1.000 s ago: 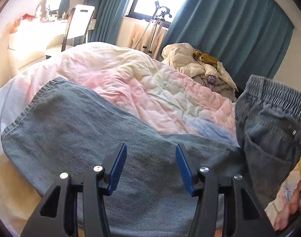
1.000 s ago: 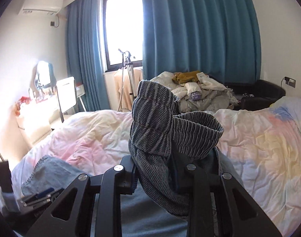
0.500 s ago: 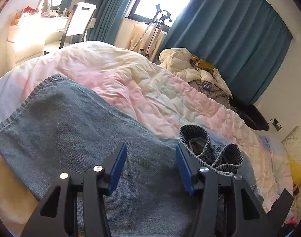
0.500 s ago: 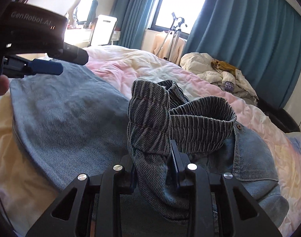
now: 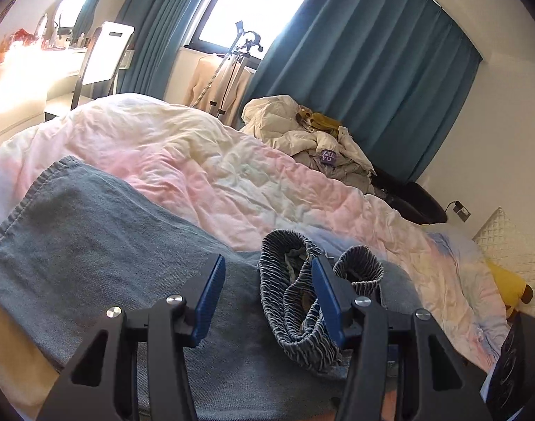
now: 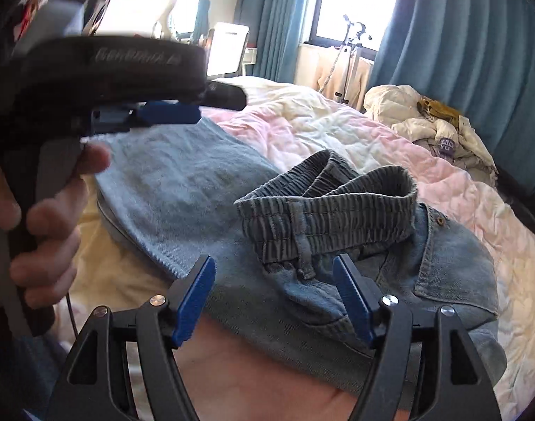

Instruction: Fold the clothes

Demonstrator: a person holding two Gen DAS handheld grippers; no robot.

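Glaring window (image 5: 253, 3) daylight, fisheye-bent edges, blurred foreground.

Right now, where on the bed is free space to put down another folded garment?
The pink quilt is bare between the jeans and the pile of clothes by the curtain. Near both open grippers it is crowded: the bunched waistband lies there, and the left gripper hovers over the jeans' leg.

The right tool (image 6: 274, 301) is spread wide, its blue pads holding nothing. The left tool (image 5: 267, 296) is likewise spread and empty. At nine o'clock in the right wrist view, the left hand (image 6: 39, 217) grips its tool's handle.
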